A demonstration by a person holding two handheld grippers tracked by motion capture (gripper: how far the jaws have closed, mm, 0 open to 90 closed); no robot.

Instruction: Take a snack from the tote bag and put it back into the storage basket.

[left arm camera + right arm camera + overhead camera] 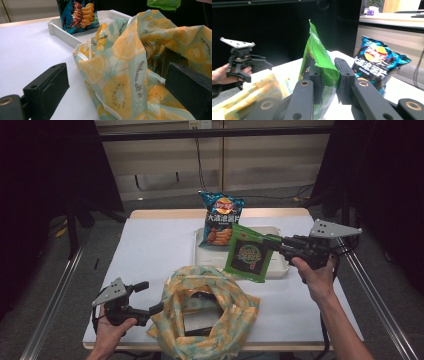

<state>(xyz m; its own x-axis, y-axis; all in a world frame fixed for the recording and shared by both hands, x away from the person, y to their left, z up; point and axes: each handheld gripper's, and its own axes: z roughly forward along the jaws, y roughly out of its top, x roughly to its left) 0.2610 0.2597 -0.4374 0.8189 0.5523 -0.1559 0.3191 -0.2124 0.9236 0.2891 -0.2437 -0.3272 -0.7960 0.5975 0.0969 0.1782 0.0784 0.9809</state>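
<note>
The right gripper (267,242) pinches the green packet (247,254) above the white tray (282,267); the left gripper (150,297), spread, brackets the bag (205,312) rim; next, probably lowering the packet inside.

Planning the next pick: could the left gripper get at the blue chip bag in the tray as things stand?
Probably not directly. The left gripper sits with its jaws spread at the edge of the lemon-print bag, which stands between it and the blue chip bag leaning at the white tray's far end.
</note>
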